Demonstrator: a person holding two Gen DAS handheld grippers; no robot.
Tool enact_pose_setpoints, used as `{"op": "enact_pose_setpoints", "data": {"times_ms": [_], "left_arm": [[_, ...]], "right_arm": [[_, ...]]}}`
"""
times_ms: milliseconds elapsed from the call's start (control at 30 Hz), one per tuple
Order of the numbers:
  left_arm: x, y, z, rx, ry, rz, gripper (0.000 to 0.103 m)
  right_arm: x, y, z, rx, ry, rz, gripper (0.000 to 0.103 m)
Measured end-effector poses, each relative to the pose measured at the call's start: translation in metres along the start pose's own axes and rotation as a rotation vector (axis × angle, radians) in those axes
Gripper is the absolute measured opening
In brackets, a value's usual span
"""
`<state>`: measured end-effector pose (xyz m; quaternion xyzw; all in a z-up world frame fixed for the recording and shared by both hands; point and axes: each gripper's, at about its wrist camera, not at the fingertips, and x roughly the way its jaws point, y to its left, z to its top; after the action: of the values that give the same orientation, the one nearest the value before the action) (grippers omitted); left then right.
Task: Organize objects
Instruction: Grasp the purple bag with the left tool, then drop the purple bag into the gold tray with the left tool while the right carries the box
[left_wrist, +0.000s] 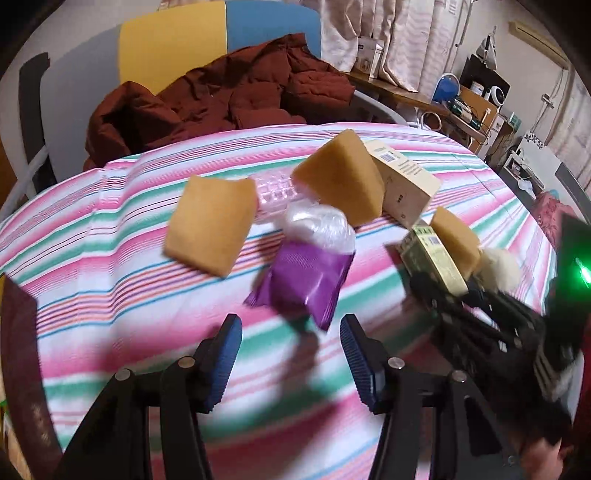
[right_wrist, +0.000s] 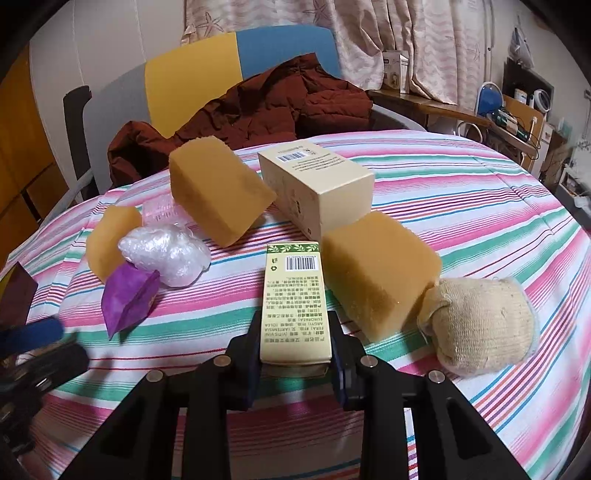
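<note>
My right gripper (right_wrist: 295, 356) is shut on the near end of a small green-and-yellow box (right_wrist: 293, 291), held just over the striped cloth (right_wrist: 461, 192). My left gripper (left_wrist: 291, 356) stands open with nothing between its blue pads (left_wrist: 225, 354). A purple packet (left_wrist: 303, 284) lies just ahead of its tips, beside a ball of clear plastic wrap (left_wrist: 317, 229). Three tan sponges (right_wrist: 218, 192) (right_wrist: 376, 273) (right_wrist: 109, 240), a cream carton (right_wrist: 317, 184) and a beige cloth bundle (right_wrist: 484, 325) lie around the box. In the left wrist view the right gripper (left_wrist: 448, 295) shows at the right.
A pink clear plastic piece (right_wrist: 159, 208) lies behind the wrap ball. A dark red jacket (right_wrist: 258, 107) is heaped on a yellow-and-blue chair (right_wrist: 236, 51) beyond the far edge. A cluttered wooden desk (right_wrist: 443, 107) stands at the back right.
</note>
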<state>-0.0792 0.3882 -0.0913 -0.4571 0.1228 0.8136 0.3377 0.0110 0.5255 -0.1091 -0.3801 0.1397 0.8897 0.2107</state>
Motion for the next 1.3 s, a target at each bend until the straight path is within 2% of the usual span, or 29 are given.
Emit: {"op": "enact_pose_setpoints", "data": {"times_ms": [233, 367, 433, 567, 767, 933, 1100, 1300], "left_arm": [[0.031, -0.012, 0.013, 0.097, 0.016, 0.030, 0.056], [0.029, -0.009, 0.013, 0.078, -0.020, 0.012, 0.043], [0.028, -0.008, 0.011, 0.074, -0.028, -0.018, 0.043], [0.020, -0.007, 0.002, 0.081, -0.069, -0.011, 0.042], [-0.004, 0.009, -0.020, 0.017, -0.125, -0.028, 0.042], [-0.028, 0.017, -0.042, 0.004, -0.150, -0.030, 0.041], [-0.064, 0.035, -0.062, -0.038, -0.198, -0.046, 0.041], [-0.112, 0.066, -0.089, -0.113, -0.256, -0.029, 0.041]], "right_arm": [[0.001, -0.001, 0.000, 0.002, -0.004, 0.001, 0.031], [0.001, -0.001, 0.000, 0.005, -0.005, 0.003, 0.031], [0.002, 0.000, 0.000, 0.002, -0.006, 0.000, 0.031], [0.001, 0.002, 0.000, -0.004, -0.010, -0.008, 0.031], [-0.002, 0.001, -0.001, -0.005, -0.022, -0.012, 0.030], [-0.002, 0.006, -0.001, -0.028, -0.031, -0.028, 0.030], [-0.001, 0.008, -0.001, -0.038, -0.030, -0.040, 0.030], [-0.002, 0.008, -0.002, -0.049, -0.034, -0.059, 0.030]]}}
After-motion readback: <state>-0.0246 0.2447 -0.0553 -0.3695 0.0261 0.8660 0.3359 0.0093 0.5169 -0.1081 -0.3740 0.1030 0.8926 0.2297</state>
